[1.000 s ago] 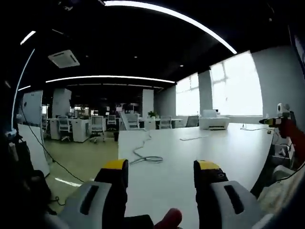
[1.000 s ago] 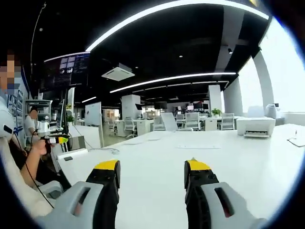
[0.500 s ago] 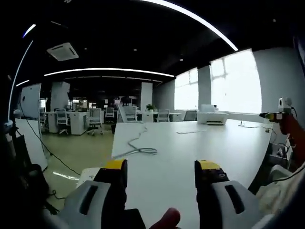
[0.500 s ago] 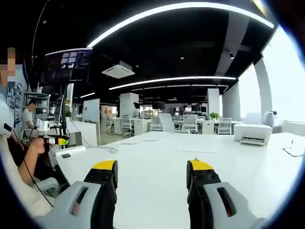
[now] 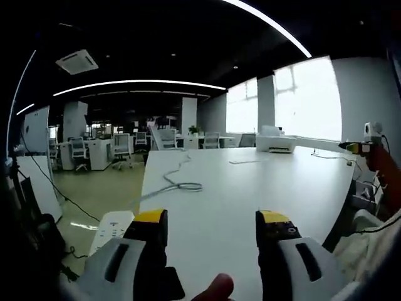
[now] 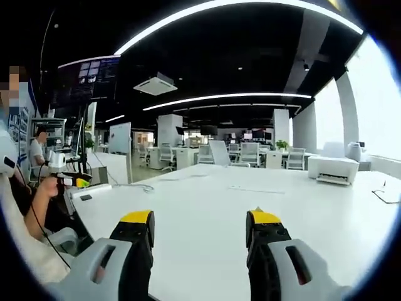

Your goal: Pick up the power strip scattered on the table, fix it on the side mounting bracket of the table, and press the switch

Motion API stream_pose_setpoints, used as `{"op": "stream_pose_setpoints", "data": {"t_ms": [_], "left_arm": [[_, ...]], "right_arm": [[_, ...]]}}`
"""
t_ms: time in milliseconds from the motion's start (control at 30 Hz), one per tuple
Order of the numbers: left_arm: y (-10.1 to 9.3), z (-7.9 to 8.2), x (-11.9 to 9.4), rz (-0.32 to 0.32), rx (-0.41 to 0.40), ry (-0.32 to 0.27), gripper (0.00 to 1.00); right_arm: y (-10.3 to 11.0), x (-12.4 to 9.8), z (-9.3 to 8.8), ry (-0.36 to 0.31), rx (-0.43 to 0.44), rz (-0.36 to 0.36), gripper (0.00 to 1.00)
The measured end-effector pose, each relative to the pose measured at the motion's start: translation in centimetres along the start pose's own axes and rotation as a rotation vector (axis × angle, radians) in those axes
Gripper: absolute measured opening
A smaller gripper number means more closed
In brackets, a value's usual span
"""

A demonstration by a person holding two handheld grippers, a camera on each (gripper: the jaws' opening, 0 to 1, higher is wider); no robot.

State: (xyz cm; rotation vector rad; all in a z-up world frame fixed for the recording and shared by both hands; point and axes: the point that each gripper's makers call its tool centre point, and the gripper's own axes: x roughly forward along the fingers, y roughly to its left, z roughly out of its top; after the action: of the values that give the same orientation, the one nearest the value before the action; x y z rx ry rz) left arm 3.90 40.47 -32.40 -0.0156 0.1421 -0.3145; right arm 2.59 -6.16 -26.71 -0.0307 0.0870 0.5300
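A white power strip (image 5: 111, 227) shows at the near left edge of the white table (image 5: 250, 188), just left of my left gripper (image 5: 212, 217). That gripper is open, its yellow-tipped jaws apart with nothing between them. A grey cable (image 5: 182, 185) runs across the table and loops beyond it. My right gripper (image 6: 200, 217) is open too, held low over the bare table (image 6: 207, 207). In the right gripper view the left gripper (image 6: 70, 182) appears far left in a person's hand, with a white strip-like object (image 6: 88, 191) beside it. The right gripper (image 5: 357, 147) appears at the right of the left gripper view.
A white printer (image 6: 329, 168) stands at the table's far side, also seen as the printer (image 5: 276, 143) by the windows. Flat papers (image 6: 250, 189) lie mid-table. Desks and chairs (image 5: 119, 150) fill the office behind. A fingertip (image 5: 216, 288) shows between the left jaws.
Both views have shifted a little with the hands, bringing the power strip into the left gripper view's lower left. Both grippers stay open; nothing on the table has moved.
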Motion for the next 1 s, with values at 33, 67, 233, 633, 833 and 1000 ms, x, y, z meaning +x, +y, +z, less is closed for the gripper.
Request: {"op": "stream_pose_setpoints", "data": {"t_ms": [33, 67, 233, 633, 833, 1000], "left_arm": [[0.2, 0.1, -0.1, 0.008, -0.007, -0.001, 0.61], [0.4, 0.1, -0.2, 0.013, -0.013, -0.002, 0.61], [1.5, -0.2, -0.8, 0.033, -0.033, 0.017, 0.60], [3.7, -1.3, -3.1, 0.036, -0.050, 0.137, 0.60], [5.3, -1.2, -3.9, 0.029, -0.055, 0.160, 0.60], [6.1, -0.7, -4.6, 0.025, -0.045, 0.163, 0.59]], "right_arm": [[0.0, 0.0, 0.0, 0.000, 0.000, 0.002, 0.56], [0.0, 0.1, 0.0, 0.002, 0.001, 0.003, 0.56], [-0.1, 0.2, -0.3, 0.011, 0.004, 0.004, 0.56], [0.7, 0.4, -0.7, 0.003, 0.007, 0.033, 0.55], [0.6, 0.6, -1.2, 0.012, 0.010, 0.043, 0.55], [0.8, 0.8, -1.7, 0.023, 0.009, 0.056, 0.54]]}}
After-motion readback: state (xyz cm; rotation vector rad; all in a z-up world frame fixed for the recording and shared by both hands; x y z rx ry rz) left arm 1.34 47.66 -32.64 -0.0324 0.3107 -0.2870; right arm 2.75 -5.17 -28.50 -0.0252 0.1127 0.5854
